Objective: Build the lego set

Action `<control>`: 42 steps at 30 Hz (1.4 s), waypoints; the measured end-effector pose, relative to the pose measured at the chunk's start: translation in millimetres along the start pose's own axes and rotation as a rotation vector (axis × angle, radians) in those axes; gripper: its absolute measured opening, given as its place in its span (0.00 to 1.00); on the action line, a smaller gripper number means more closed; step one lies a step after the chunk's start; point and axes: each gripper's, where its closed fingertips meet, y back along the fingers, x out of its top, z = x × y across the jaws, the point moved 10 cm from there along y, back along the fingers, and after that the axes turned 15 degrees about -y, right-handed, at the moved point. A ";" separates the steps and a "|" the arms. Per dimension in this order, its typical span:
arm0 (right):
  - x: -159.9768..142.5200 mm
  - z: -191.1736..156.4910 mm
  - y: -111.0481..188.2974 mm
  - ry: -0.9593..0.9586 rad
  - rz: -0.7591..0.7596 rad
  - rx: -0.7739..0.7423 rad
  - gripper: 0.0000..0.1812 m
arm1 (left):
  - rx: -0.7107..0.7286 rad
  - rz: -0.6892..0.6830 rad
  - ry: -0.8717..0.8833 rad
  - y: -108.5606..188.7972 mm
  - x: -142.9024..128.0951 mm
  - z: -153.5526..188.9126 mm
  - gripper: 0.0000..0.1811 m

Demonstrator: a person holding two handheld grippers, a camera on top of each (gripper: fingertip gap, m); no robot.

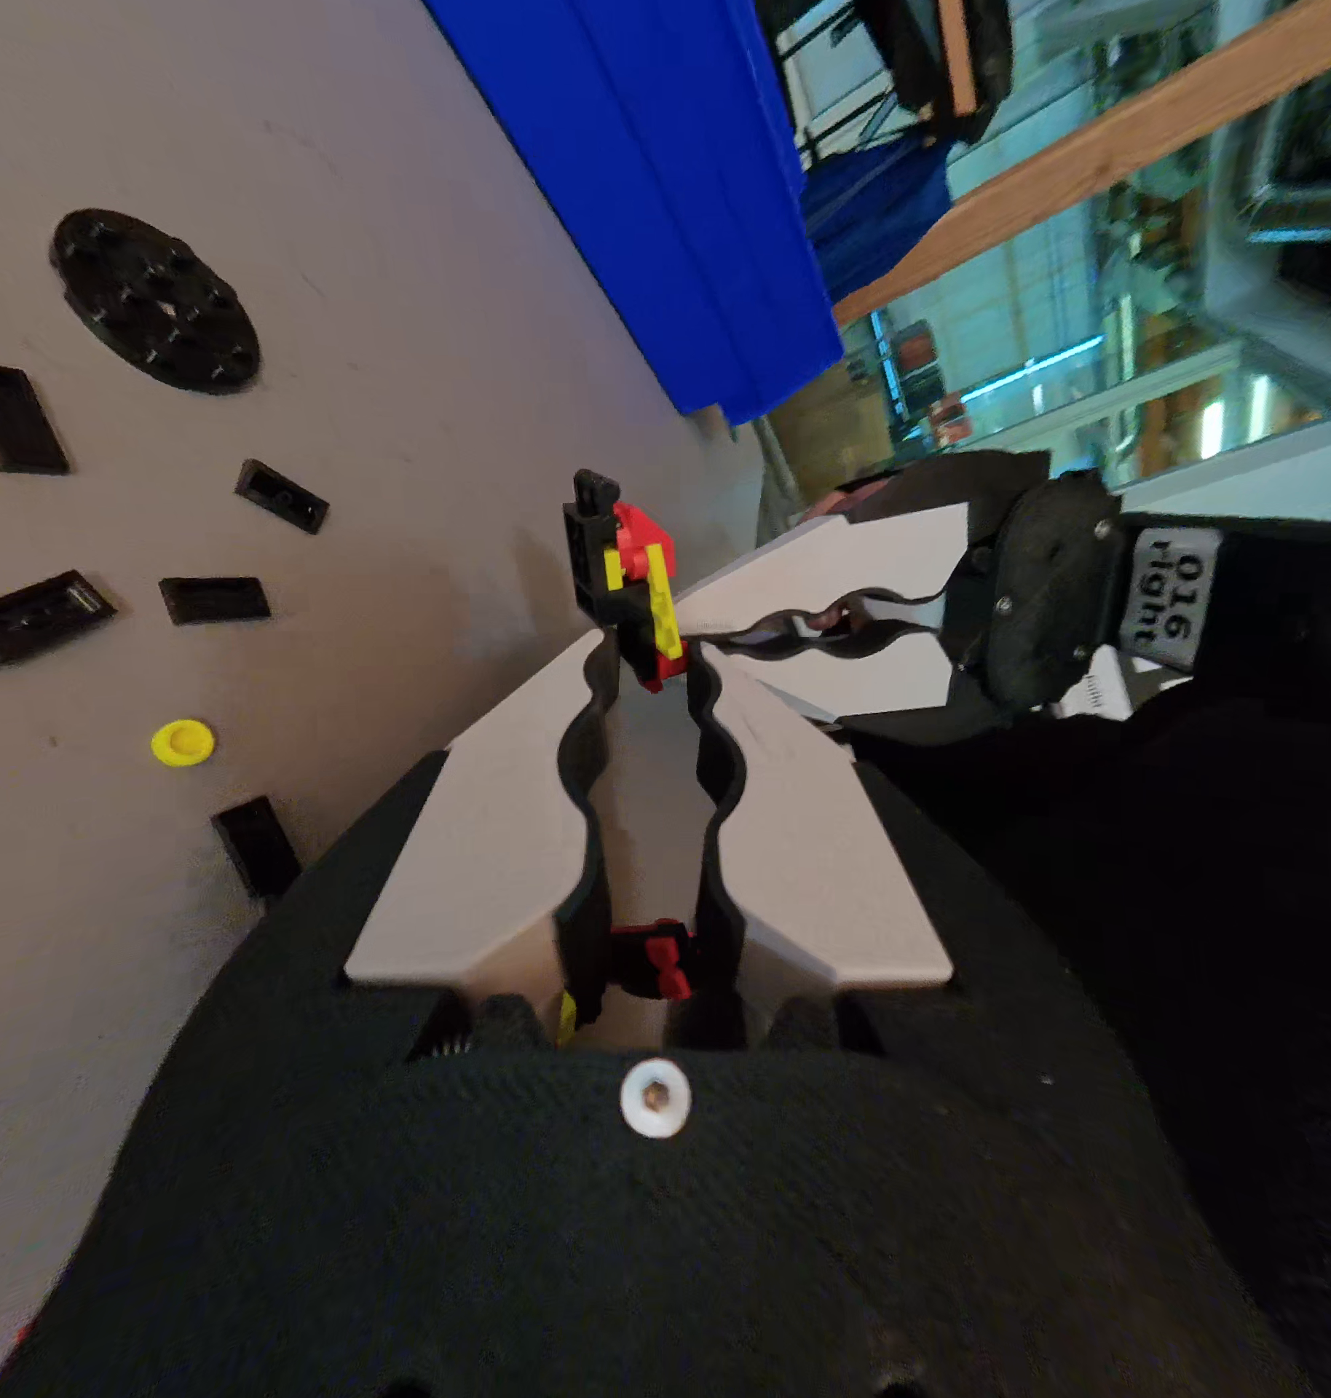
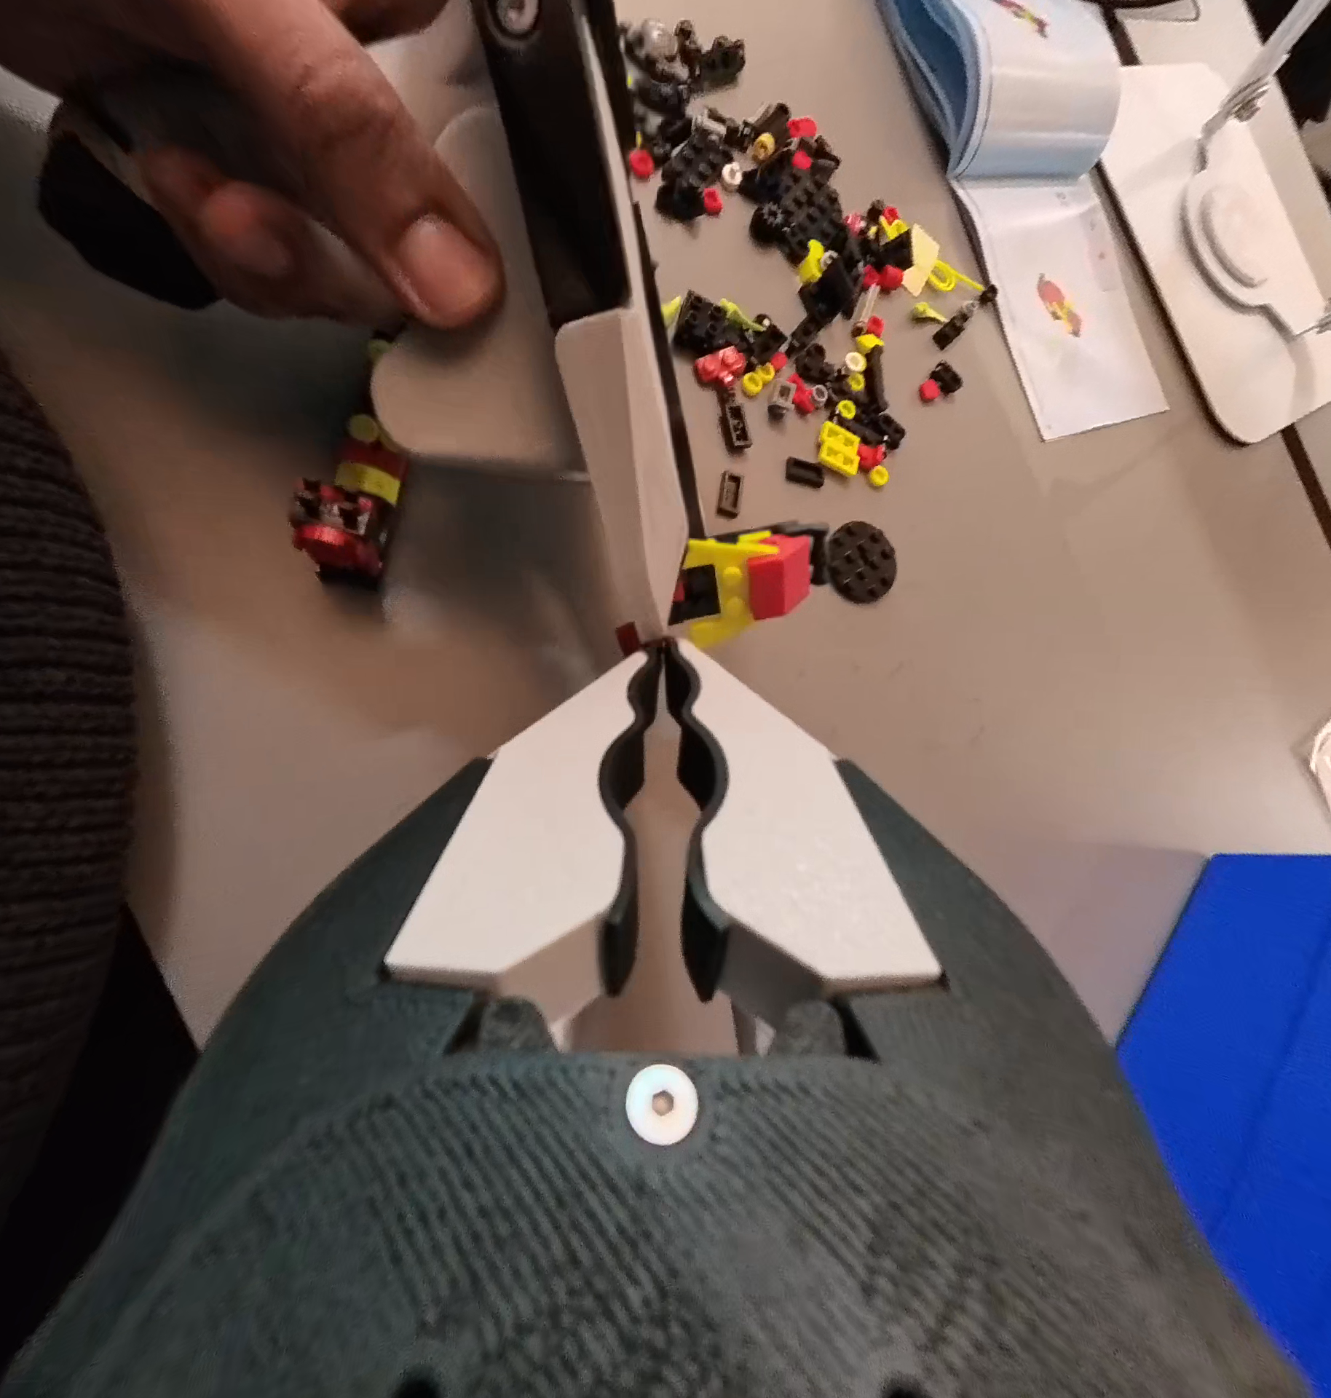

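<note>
We see our left gripper [image 1: 651, 666] pinching a red, yellow and black lego assembly [image 1: 632, 575] at its fingertips, long axis continuing past them, while our right gripper [image 2: 662, 650], nearly closed, meets its near end.

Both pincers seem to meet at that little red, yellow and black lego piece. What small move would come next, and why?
Probably a gentle press of the right gripper toward the left gripper. The left grips the red, yellow and black lego assembly by its lower end. The right's tips are pinched at a small red part there, so seating it looks likely.
</note>
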 end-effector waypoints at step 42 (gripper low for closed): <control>-13.6 44.5 13.6 -0.938 0.505 0.755 0.21 | -0.399 0.100 -0.179 9.8 3.9 21.9 0.08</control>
